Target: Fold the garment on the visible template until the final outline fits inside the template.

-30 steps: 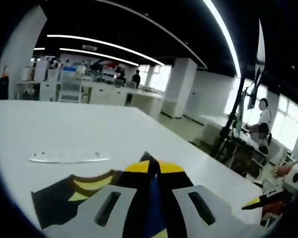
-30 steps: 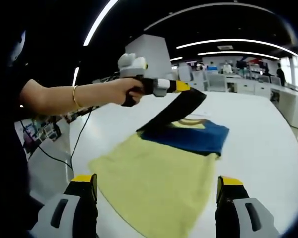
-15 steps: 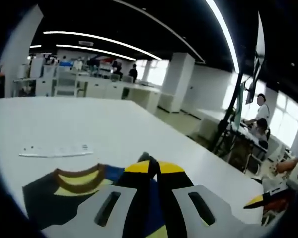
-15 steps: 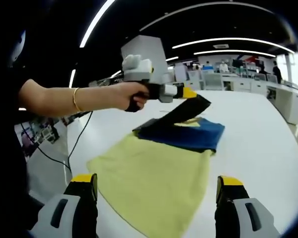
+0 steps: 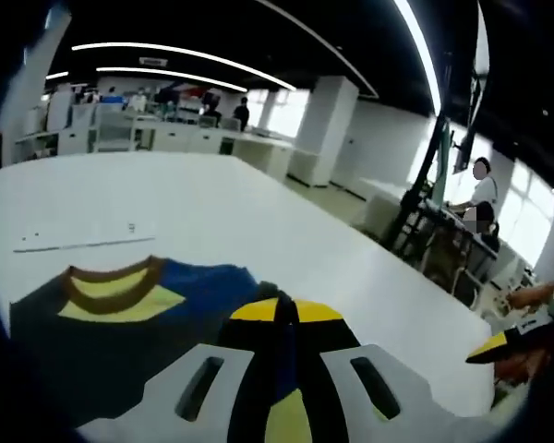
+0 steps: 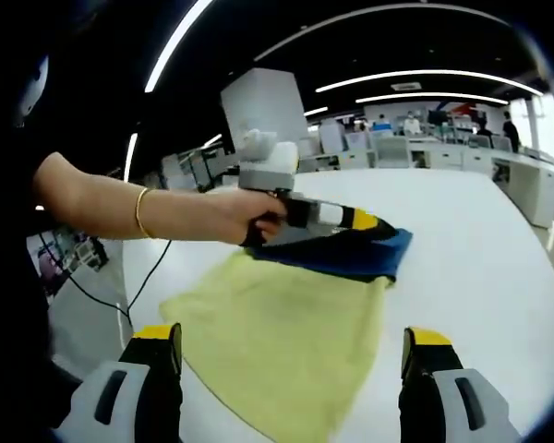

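I had my left gripper [image 6: 374,221] pinching the shirt [image 6: 286,323] mid-fold, right gripper [image 6: 291,369] spread idle; more folding remained.

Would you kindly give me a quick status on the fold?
Left gripper shut on garment, low over table. Right gripper open, hovering. Nothing in the way.

Your light comes from long ceiling strips [image 5: 425,55] overhead, bright white against a dark ceiling and blown out to pure glare. The white table [image 5: 212,212] under them reflects evenly and looks almost washed out, with only faint, soft shadows on it. Windows far beyond the table glow overexposed. Both of your views bow strongly toward their edges, bending the strips into arcs. Everything near the bottom, closest to the lens, is soft and blurred.
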The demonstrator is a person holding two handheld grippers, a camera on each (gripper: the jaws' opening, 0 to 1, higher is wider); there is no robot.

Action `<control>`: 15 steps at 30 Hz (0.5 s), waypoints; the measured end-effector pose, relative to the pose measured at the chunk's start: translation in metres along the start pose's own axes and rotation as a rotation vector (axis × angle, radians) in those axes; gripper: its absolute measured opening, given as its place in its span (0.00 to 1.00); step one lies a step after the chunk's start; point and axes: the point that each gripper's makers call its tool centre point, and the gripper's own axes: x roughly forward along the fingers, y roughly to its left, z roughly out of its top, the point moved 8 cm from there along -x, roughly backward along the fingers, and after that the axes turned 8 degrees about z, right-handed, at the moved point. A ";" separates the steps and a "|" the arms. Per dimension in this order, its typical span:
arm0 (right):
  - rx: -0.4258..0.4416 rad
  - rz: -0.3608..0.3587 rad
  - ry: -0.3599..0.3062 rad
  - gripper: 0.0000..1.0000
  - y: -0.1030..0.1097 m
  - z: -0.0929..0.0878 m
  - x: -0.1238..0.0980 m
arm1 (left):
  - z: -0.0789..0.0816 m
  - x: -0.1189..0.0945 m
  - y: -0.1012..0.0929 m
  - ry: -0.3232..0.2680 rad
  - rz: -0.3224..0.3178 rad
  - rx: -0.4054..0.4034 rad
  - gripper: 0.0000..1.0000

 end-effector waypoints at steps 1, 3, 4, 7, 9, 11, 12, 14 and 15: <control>0.001 -0.003 -0.002 0.98 -0.001 0.000 0.000 | -0.003 0.001 -0.001 0.011 -0.008 -0.004 0.02; 0.006 -0.004 -0.005 0.98 -0.001 0.000 0.000 | -0.010 0.002 -0.003 0.036 -0.017 0.008 0.03; 0.006 -0.003 -0.004 0.99 -0.001 0.000 0.000 | -0.012 0.002 -0.003 0.041 -0.020 0.028 0.03; 0.006 -0.001 -0.001 0.99 -0.002 -0.001 0.001 | -0.014 -0.002 -0.005 0.036 -0.059 0.033 0.06; 0.006 0.002 -0.001 0.99 -0.001 0.000 0.002 | -0.014 -0.005 -0.006 0.028 -0.092 0.073 0.14; 0.009 0.008 0.003 0.99 -0.001 -0.001 0.003 | -0.014 -0.008 -0.004 0.019 -0.095 0.087 0.25; 0.009 0.010 0.007 0.98 -0.001 -0.001 0.004 | -0.013 -0.009 -0.004 0.013 -0.100 0.088 0.29; 0.001 0.013 0.013 0.98 0.000 0.000 0.005 | -0.012 -0.013 -0.004 0.003 -0.110 0.095 0.39; -0.002 0.018 0.015 0.98 0.001 0.001 0.006 | -0.011 -0.016 -0.004 -0.011 -0.123 0.104 0.43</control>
